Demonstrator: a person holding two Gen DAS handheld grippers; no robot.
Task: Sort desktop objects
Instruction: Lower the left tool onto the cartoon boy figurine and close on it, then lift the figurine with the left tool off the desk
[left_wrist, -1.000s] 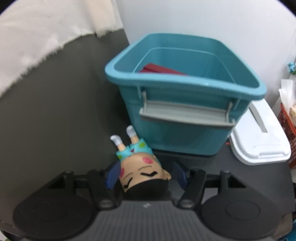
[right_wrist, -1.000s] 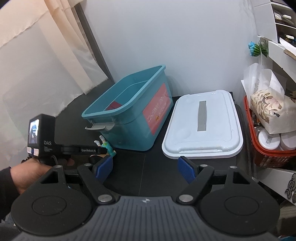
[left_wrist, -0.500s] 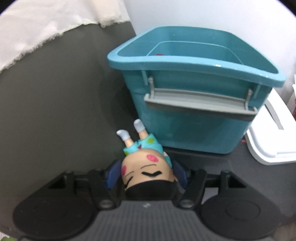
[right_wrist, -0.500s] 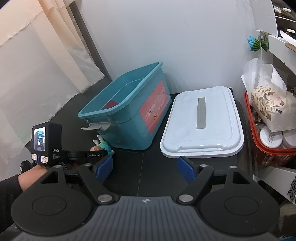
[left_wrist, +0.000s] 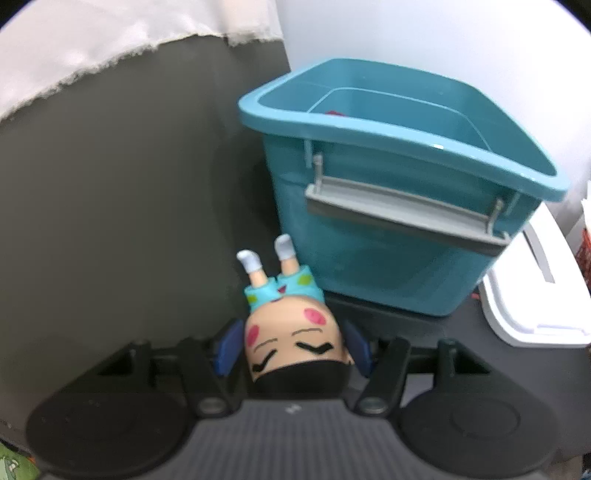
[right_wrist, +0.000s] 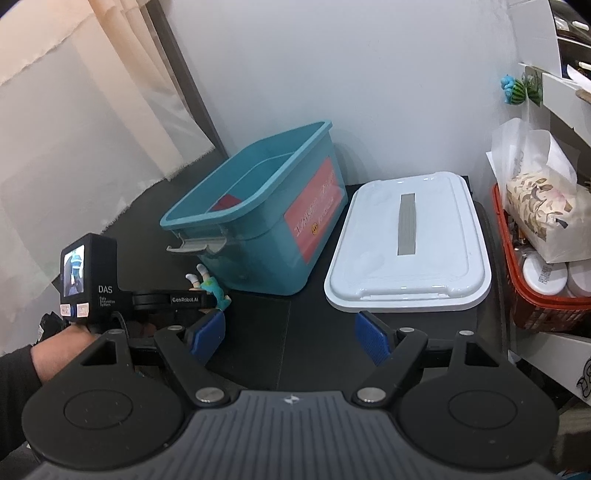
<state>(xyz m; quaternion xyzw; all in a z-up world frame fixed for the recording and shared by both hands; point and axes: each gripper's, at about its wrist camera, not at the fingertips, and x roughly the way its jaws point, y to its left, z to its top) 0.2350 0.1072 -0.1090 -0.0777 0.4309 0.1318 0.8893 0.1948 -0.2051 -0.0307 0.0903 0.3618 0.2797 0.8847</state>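
My left gripper (left_wrist: 291, 347) is shut on a small doll figure (left_wrist: 288, 325) with black hair, pink cheeks and teal shorts; its head sits between the blue pads and its legs point forward. The doll hangs low in front of the teal storage bin (left_wrist: 399, 206), near the bin's grey handle (left_wrist: 402, 214). A red flat item (left_wrist: 334, 113) lies inside the bin. In the right wrist view the left gripper (right_wrist: 207, 301) with the doll (right_wrist: 210, 286) is left of the bin (right_wrist: 258, 218). My right gripper (right_wrist: 291, 336) is open and empty over the dark tabletop.
A white bin lid (right_wrist: 410, 243) lies flat right of the bin. A red basket (right_wrist: 535, 295) with a tissue pack and jars stands at the far right under white shelves. A cream curtain (right_wrist: 74, 122) hangs on the left. The white wall is behind.
My left gripper with the doll has dropped lower and shifted left before the bin, so the bin sits further right in its view. My right gripper has drawn back slightly.
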